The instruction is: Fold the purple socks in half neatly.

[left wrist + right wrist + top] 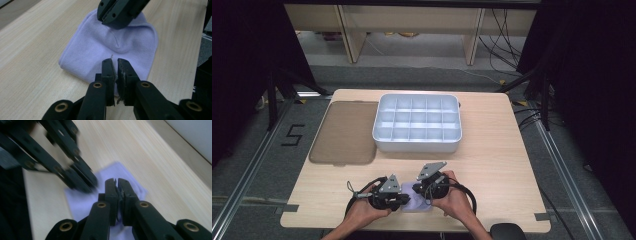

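Two grippers meet over a folded lilac cloth (110, 47) that lies flat on the table (492, 165) near its front edge, between the person's hands. The left gripper (114, 65) has its jaws nearly closed, only a thin slit between them, and they sit at the cloth's near edge; whether they pinch a fold of it cannot be told. The right gripper (115, 184) also has its jaws almost together, resting over the cloth from the opposite side, and a grip on the fabric cannot be made out there either. In the left gripper view the right gripper's jaws press down on the cloth's far end.

Farther back on the table, well apart from the cloth, stands a white tray (417, 142) divided into many small compartments, all of them bare. Just beside it on the left lies a flat brown lid (344, 132). Nothing stands between the cloth and the tray.
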Tool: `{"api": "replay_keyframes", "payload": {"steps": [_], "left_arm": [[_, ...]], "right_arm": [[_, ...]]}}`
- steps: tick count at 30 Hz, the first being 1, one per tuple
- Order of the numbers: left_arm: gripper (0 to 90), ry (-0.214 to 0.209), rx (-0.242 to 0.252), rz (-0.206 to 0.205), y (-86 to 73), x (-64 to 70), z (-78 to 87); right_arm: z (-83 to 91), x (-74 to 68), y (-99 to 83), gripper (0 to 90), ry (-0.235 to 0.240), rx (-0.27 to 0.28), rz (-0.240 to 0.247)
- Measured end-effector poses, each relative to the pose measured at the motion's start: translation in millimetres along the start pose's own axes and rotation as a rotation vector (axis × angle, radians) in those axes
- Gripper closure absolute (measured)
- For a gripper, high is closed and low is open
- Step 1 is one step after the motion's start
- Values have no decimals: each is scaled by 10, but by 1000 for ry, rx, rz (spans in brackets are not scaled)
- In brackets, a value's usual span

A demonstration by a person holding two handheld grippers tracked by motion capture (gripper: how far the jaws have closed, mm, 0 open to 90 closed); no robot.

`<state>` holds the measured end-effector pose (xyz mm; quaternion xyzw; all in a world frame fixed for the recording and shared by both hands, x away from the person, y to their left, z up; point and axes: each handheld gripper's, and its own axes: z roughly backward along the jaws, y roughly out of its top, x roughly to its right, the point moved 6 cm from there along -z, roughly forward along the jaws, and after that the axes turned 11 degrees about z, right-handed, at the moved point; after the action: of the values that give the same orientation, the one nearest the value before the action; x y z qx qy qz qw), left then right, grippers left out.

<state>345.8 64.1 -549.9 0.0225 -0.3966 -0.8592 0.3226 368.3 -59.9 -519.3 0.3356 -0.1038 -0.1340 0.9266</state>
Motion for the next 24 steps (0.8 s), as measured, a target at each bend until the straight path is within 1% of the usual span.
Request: {"api": "replay_keyframes", "payload": {"steps": [1, 2, 3, 4, 5, 6, 7, 8, 9, 10, 11, 12, 13, 14, 15, 16, 17, 18, 19, 20, 21, 22, 23, 24], "left_arm": [[830, 3, 1, -9, -1, -3, 5], [829, 7, -1, 9, -13, 3, 8], [827, -1, 1, 3, -11, 4, 14], [826, -1, 2, 12, -14, 5, 13], [826, 0, -1, -1, -12, -4, 16], [825, -2, 5, 10, -9, 3, 8], [824, 1, 4, 6, -7, 4, 8], [823, 11, -8, -17, -11, -12, 15], [822, 8, -4, 5, -16, 7, 7], [820, 7, -7, 1, -17, 7, 8], [820, 8, -7, 0, -17, 7, 9], [820, 7, -12, -20, -14, 0, 15], [820, 8, -11, -30, -10, -4, 16], [819, 8, -11, -28, -10, -4, 15], [818, 16, -14, -10, -18, -6, 11], [817, 18, -12, -10, -17, -8, 9], [818, 18, -13, -10, -16, -8, 9], [817, 18, -12, -11, -15, -7, 8], [817, 19, -12, -13, -14, -6, 8], [817, 14, -3, -17, -7, 1, 5], [817, 14, -3, -14, -9, 2, 5], [817, 10, -2, -11, -8, 7, 4], [817, 13, -3, -14, -8, 3, 5], [817, 9, 1, -8, -7, 10, 3]], "right_arm": [[-1, 28, -43, 871, -13, -23, 14], [5, 52, -91, 872, -22, -32, -2], [14, 84, -144, 873, -26, -45, -1], [21, 100, -203, 873, -35, -54, -21], [41, 104, -252, 873, -39, -71, -46], [46, 117, -292, 873, -51, -75, -45], [65, 107, -329, 873, -40, -77, -58], [69, 114, -344, 873, -43, -73, -48], [73, 121, -361, 873, -31, -84, -26], [76, 115, -374, 873, -36, -87, -47], [74, 118, -379, 872, -46, -92, -45], [82, 117, -372, 869, -46, -92, -56], [91, 123, -351, 866, -42, -79, -56], [93, 148, -316, 866, -68, -51, -41], [121, 146, -275, 865, -71, -33, -40], [166, 132, -223, 865, -70, -10, -29], [197, 124, -198, 864, -74, -9, -34], [207, 98, -156, 865, -65, 9, -29], [200, 80, -127, 865, -54, 21, -5], [192, 45, -109, 865, -47, 27, -20], [177, 13, -101, 865, -28, 24, -20], [162, -8, -101, 865, -24, 17, -23], [140, -24, -103, 866, -12, 15, -13], [120, -41, -112, 866, 0, 5, -7]]}}
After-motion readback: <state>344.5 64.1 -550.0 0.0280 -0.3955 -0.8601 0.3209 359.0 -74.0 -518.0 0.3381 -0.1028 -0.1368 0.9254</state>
